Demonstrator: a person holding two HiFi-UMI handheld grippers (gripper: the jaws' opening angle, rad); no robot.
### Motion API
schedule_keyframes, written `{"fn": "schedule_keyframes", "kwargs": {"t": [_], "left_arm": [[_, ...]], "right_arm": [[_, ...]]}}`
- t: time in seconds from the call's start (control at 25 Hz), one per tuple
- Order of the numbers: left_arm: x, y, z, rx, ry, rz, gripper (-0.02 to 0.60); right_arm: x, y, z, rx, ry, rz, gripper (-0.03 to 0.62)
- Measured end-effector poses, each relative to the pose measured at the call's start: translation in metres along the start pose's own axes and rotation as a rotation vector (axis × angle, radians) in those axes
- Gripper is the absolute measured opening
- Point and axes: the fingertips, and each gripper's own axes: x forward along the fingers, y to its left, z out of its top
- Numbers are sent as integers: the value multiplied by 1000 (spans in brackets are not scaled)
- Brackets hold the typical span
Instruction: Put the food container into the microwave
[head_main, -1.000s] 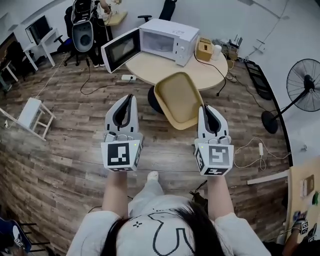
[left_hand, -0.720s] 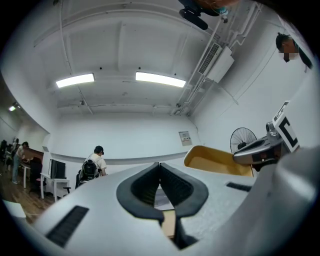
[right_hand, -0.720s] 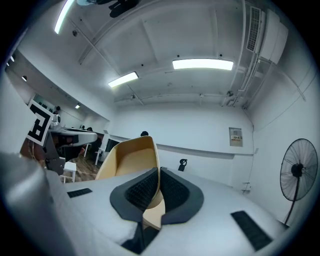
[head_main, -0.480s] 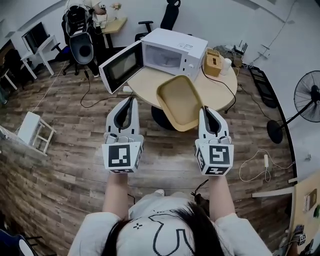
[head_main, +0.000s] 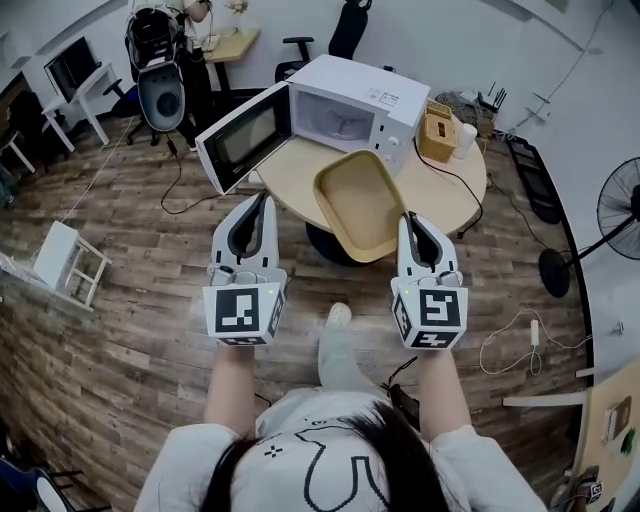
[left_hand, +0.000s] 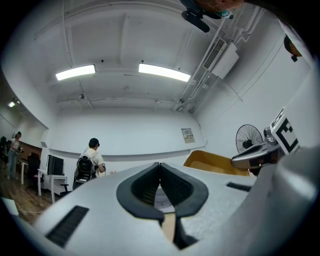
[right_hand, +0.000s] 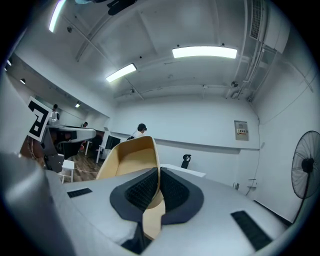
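A tan, shallow food container (head_main: 360, 205) hangs tilted in the air in front of me, its open side facing up. My right gripper (head_main: 408, 218) is shut on its near right rim. In the right gripper view the rim (right_hand: 156, 165) runs between the dark pads, and my right gripper (right_hand: 159, 172) pinches it. A white microwave (head_main: 350, 100) stands on the round wooden table (head_main: 445, 170) ahead, with its door (head_main: 240, 135) swung wide open to the left. My left gripper (head_main: 262, 198) is shut and holds nothing, level with the right one. The container (left_hand: 215, 161) shows at the right of the left gripper view.
A tissue box (head_main: 437, 135) and a white cup (head_main: 461, 138) sit on the table to the right of the microwave. A standing fan (head_main: 620, 210) is at the far right, a white stool (head_main: 60, 258) at the left. Cables lie on the wood floor.
The table and microwave have come closer and lower in the head view as the person walks toward them. Both grippers keep the same pose, the container still held.
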Motion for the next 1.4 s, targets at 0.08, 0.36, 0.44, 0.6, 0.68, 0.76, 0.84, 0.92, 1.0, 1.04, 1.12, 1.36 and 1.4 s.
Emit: {"fn": "schedule_keyframes", "kwargs": {"t": [0.08, 0.36, 0.44, 0.6, 0.68, 0.76, 0.84, 0.92, 1.0, 1.04, 1.12, 1.36, 1.4], "left_arm": [[13, 4, -6, 2, 0, 0, 9], [76, 21, -36, 11, 16, -1, 9], [99, 26, -46, 26, 20, -6, 9], [148, 43, -65, 11, 30, -6, 9], [174, 52, -74, 8, 36, -4, 9], [202, 61, -82, 8, 41, -4, 9], [228, 68, -91, 7, 47, -4, 9], [251, 76, -100, 9, 58, -1, 9], [273, 84, -109, 10, 71, 5, 9], [283, 87, -114, 8, 77, 7, 9], [300, 92, -123, 2, 85, 11, 9], [330, 103, -145, -12, 114, 24, 9], [332, 104, -149, -16, 122, 26, 9]], "right_arm": [[16, -4, -4, 9, -2, 5, 37], [91, -21, -24, 38, 11, 20, 37], [116, -26, -29, 42, 15, 21, 37], [167, -41, -41, 54, 34, 19, 37], [195, -49, -45, 59, 41, 20, 37], [223, -57, -48, 62, 44, 22, 37], [251, -66, -52, 70, 49, 22, 37], [276, -73, -57, 83, 57, 27, 37], [299, -77, -62, 90, 67, 38, 37], [309, -79, -65, 93, 71, 42, 37], [327, -83, -71, 99, 81, 49, 37], [364, -87, -90, 125, 123, 74, 37], [367, -86, -94, 129, 134, 79, 37]]}}
